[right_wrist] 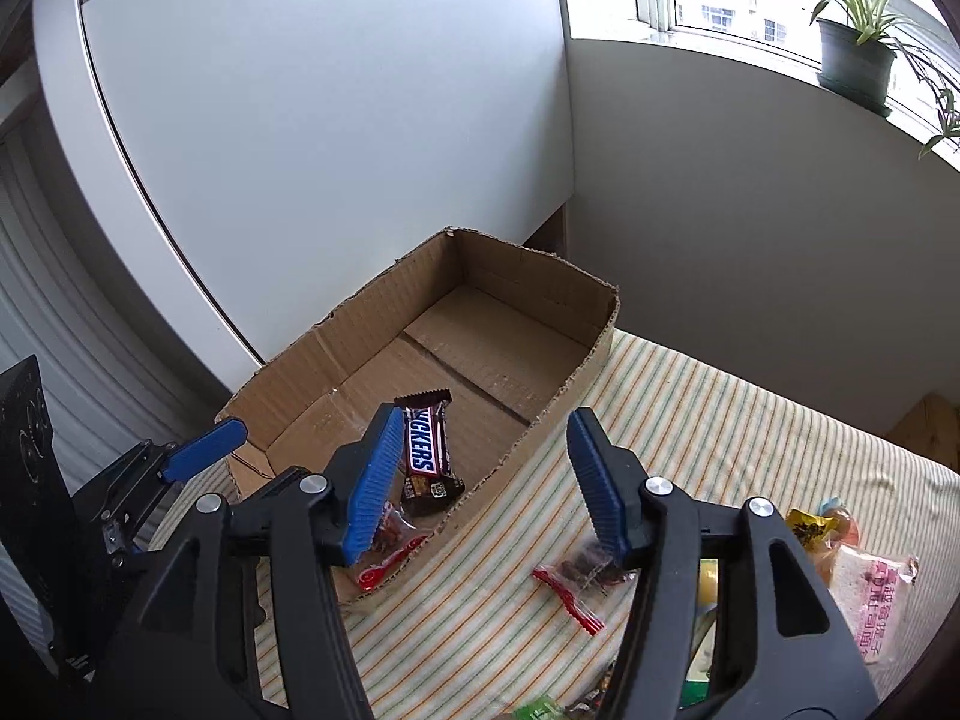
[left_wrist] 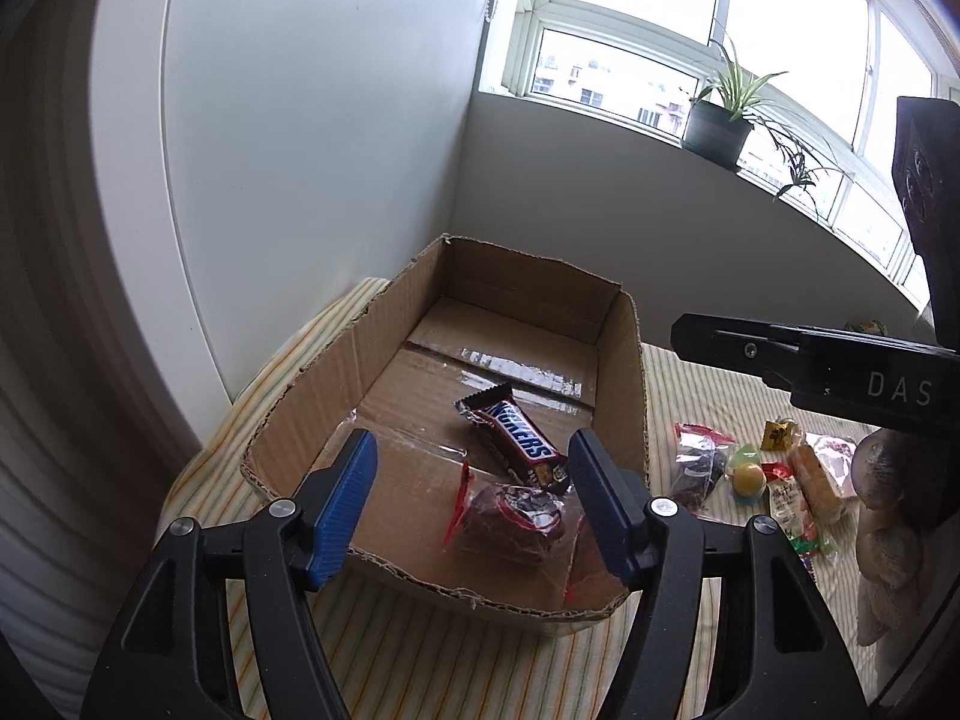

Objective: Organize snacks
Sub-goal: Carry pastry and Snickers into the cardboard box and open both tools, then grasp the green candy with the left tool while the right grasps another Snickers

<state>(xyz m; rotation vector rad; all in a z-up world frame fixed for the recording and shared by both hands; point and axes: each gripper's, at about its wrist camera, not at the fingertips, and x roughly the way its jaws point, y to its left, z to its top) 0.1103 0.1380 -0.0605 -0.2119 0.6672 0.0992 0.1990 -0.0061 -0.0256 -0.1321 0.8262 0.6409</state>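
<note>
An open cardboard box (left_wrist: 624, 372) stands on a striped cloth. Inside it lie a Snickers bar (left_wrist: 522, 441) and a dark round snack in a clear, red-edged wrapper (left_wrist: 510, 519). My left gripper (left_wrist: 474, 504) hangs open over the box's near end, above that dark snack and not touching it. My right gripper (right_wrist: 486, 480) is open and empty above the box's right wall (right_wrist: 540, 438), with the Snickers bar (right_wrist: 426, 450) beyond its left pad. A dark, red-sealed packet (right_wrist: 576, 585) lies on the cloth by its right finger.
Loose snacks lie on the cloth right of the box: a dark packet (left_wrist: 699, 468), a yellow-green jelly cup (left_wrist: 747, 474), a long bread roll (left_wrist: 813, 480) and a pink packet (right_wrist: 876, 606). A white panel (left_wrist: 300, 150) and a grey wall stand behind. A potted plant (left_wrist: 720, 120) sits on the sill.
</note>
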